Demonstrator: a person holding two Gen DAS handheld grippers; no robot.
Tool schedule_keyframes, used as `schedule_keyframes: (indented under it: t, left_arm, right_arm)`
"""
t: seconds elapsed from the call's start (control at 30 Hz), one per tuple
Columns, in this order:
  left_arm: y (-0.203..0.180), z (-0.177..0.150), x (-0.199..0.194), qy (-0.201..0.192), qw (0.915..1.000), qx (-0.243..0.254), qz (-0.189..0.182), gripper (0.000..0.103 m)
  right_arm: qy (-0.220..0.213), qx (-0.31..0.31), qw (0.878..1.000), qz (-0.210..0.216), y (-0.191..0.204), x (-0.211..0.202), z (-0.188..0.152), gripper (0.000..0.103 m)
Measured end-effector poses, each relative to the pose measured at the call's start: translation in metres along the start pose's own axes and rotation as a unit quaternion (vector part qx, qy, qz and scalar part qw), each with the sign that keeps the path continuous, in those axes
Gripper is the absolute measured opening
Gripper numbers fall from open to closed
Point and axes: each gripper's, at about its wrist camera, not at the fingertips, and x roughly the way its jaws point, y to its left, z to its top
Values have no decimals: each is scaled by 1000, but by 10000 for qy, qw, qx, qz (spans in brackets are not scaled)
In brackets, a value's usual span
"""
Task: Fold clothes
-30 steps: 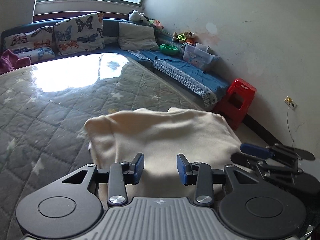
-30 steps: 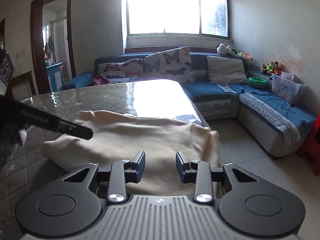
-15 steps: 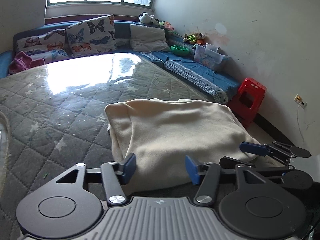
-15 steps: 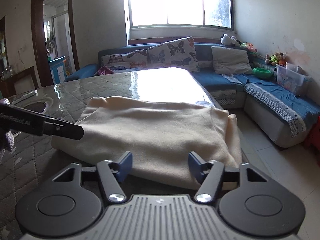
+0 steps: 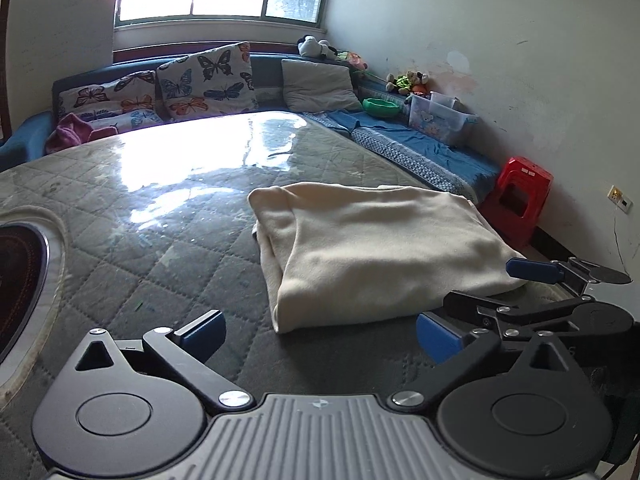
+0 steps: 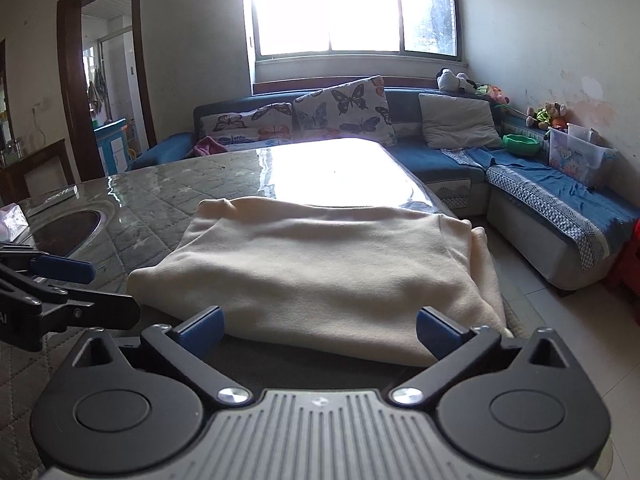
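A cream garment point(image 5: 372, 248) lies folded into a thick rectangle on the grey quilted table point(image 5: 132, 248), near its right edge. My left gripper point(image 5: 320, 336) is open, pulled back from the garment's near left corner, nothing between its blue pads. In the right wrist view the same cream garment point(image 6: 320, 264) fills the middle, and my right gripper point(image 6: 320, 332) is open just short of its near edge. The right gripper point(image 5: 472, 304) shows at the lower right of the left wrist view. The left gripper point(image 6: 60, 284) shows at the left edge of the right wrist view.
A round dark inset point(image 5: 20, 272) sits in the table at the left. Behind the table runs a blue corner sofa point(image 6: 540, 184) with butterfly cushions point(image 6: 344, 108), a green bowl point(image 6: 520, 144) and a clear box point(image 6: 576, 156). A red stool point(image 5: 520, 196) stands by the wall.
Both grippers have opened wide and drawn back from the garment, which now lies flat and folded on the table. Both views sit higher and farther from the cloth.
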Motion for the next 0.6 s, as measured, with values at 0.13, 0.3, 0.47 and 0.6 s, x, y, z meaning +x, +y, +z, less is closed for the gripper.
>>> schedule_keyframes:
  t: [0.13, 0.3, 0.47, 0.6]
  left_arm:
    - [2, -7, -6, -11, 9999, -59, 82, 103]
    - [4, -15, -13, -12, 9998, -134, 166, 103]
    - [6, -22, -19, -12, 9995, -208, 250, 103]
    - [7, -28, -24, -13, 9991, -265, 316, 103]
  right_arm:
    - [-20, -140, 9998, -104, 8, -2, -2, 103]
    - [-55, -280, 9995, -140, 19, -6, -6, 103]
    - [-44, -269, 9995, -179, 26, -8, -13, 103]
    - [-62, -192, 9996, -203, 29, -13, -17, 103]
